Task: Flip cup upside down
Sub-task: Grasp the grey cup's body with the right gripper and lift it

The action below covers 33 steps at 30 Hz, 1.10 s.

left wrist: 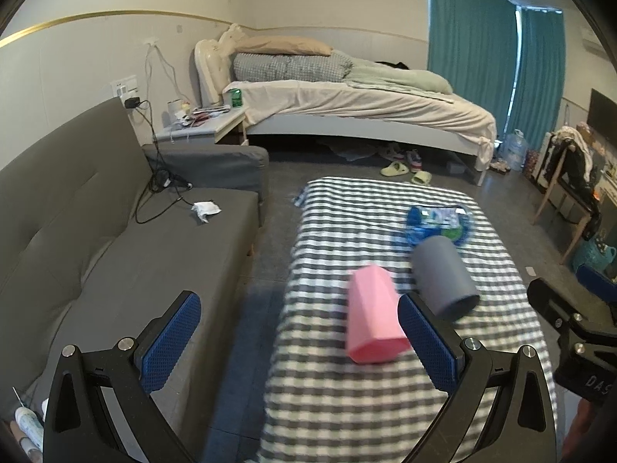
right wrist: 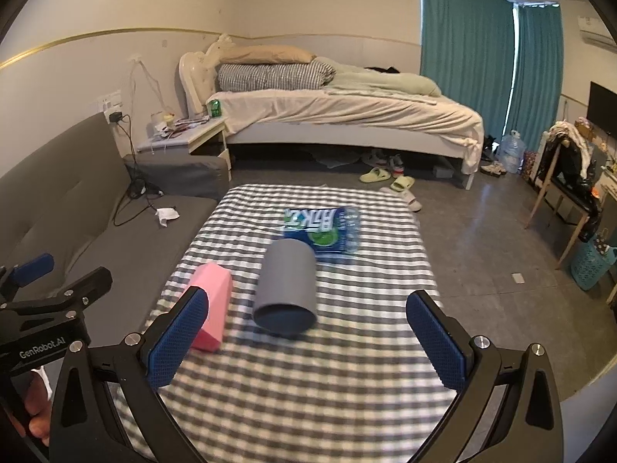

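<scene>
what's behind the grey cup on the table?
Directly behind the grey cup lies a blue-labelled water bottle on its side, on the checked tablecloth. The cup hides the bottle's near lower edge, so contact between them can't be judged. The pink cup sits beside it, not behind.

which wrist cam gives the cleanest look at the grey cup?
Right wrist: the grey cup sits centred and unobstructed between the open fingers. Left wrist shows it off to the right, its lower edge clipped by a blue finger pad.
</scene>
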Each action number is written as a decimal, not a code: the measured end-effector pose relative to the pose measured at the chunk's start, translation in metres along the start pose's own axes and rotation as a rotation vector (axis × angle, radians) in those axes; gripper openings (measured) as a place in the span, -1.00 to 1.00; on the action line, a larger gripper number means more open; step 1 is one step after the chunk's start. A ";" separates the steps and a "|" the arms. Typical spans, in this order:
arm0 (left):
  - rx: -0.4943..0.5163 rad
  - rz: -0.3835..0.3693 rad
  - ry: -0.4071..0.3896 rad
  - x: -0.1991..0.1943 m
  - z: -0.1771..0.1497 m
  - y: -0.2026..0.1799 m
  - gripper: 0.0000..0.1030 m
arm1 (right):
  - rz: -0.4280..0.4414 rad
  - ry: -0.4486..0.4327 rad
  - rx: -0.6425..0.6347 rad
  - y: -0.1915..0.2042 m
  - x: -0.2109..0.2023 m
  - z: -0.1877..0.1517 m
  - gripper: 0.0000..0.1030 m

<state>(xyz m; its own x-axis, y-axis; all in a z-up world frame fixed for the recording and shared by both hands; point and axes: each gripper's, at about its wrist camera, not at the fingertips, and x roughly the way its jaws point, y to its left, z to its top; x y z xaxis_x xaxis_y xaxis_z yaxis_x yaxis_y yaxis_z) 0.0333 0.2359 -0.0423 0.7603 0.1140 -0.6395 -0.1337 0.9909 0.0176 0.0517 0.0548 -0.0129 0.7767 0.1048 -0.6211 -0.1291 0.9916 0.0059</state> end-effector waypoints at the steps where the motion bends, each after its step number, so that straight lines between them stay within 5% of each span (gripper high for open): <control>1: -0.002 0.004 0.005 0.005 0.000 0.002 1.00 | 0.004 0.007 0.001 0.003 0.008 0.000 1.00; 13: 0.000 0.031 0.096 0.070 -0.019 0.014 1.00 | -0.003 0.179 0.029 0.014 0.123 -0.019 0.83; 19: 0.005 0.030 0.124 0.079 -0.030 0.014 1.00 | 0.035 0.243 0.048 0.012 0.148 -0.029 0.45; 33: -0.023 0.000 0.116 0.041 -0.036 0.002 1.00 | 0.036 0.308 0.036 0.011 0.099 -0.065 0.40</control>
<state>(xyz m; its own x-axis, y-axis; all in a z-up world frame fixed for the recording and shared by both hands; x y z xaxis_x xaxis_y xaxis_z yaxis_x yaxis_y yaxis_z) 0.0409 0.2397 -0.0960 0.6820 0.1038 -0.7239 -0.1493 0.9888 0.0012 0.0870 0.0708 -0.1249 0.5479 0.1180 -0.8282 -0.1270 0.9903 0.0570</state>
